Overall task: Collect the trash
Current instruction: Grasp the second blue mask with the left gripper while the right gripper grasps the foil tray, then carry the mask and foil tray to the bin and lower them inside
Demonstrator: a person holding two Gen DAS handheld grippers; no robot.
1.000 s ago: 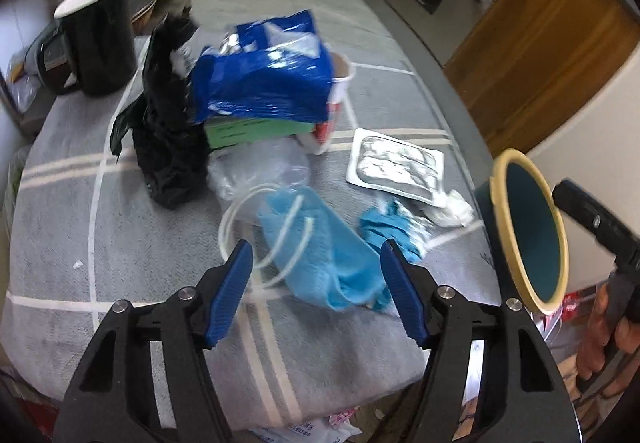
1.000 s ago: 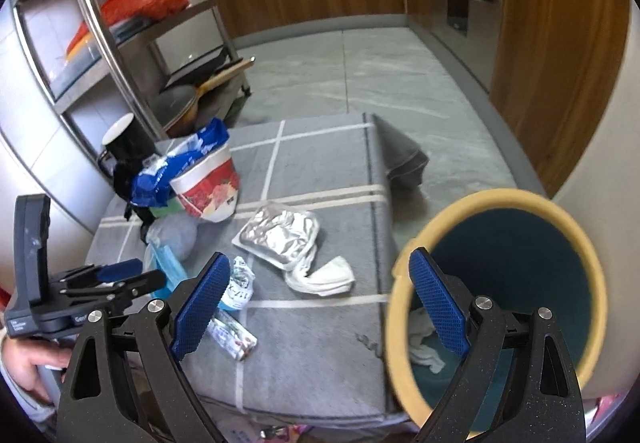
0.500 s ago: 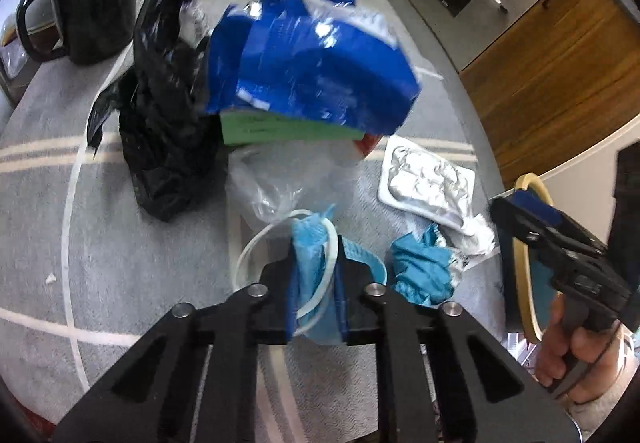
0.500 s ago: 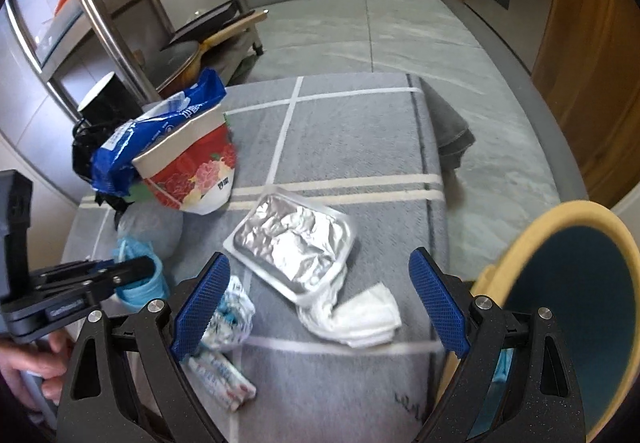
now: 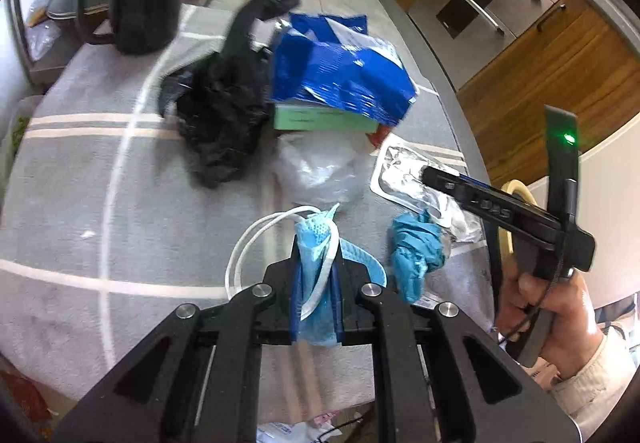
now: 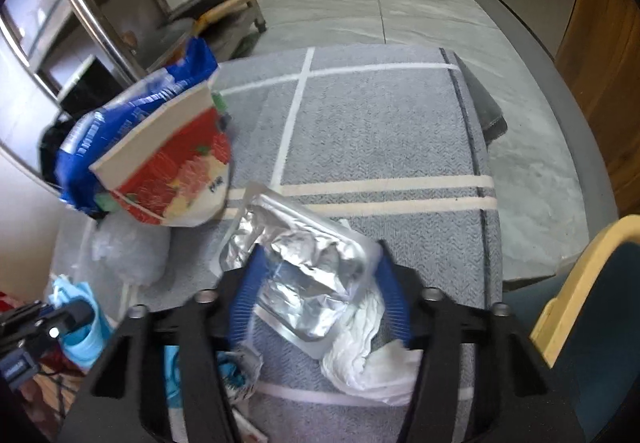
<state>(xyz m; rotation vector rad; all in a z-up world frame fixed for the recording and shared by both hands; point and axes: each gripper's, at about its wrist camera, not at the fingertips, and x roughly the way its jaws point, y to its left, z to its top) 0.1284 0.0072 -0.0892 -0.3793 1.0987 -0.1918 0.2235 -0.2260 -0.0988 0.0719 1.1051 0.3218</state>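
Both claws closed since prior frame, left claw (image 5: pixel 316 279) clamped on mask (image 5: pixel 314 243), right claw (image 6: pixel 320 303) closing round foil tray (image 6: pixel 308 283).

Both wrist views look down, close, sharing the foil tray (image 5: pixel 404 175).

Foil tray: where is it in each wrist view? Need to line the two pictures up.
Left wrist: the foil tray lies right of centre on the grey cloth, partly behind the right gripper.
Right wrist: the foil tray sits at lower centre, between the right gripper's blue fingers, over a white tissue.
Shared landmark: the blue snack bag, behind the tray in both.
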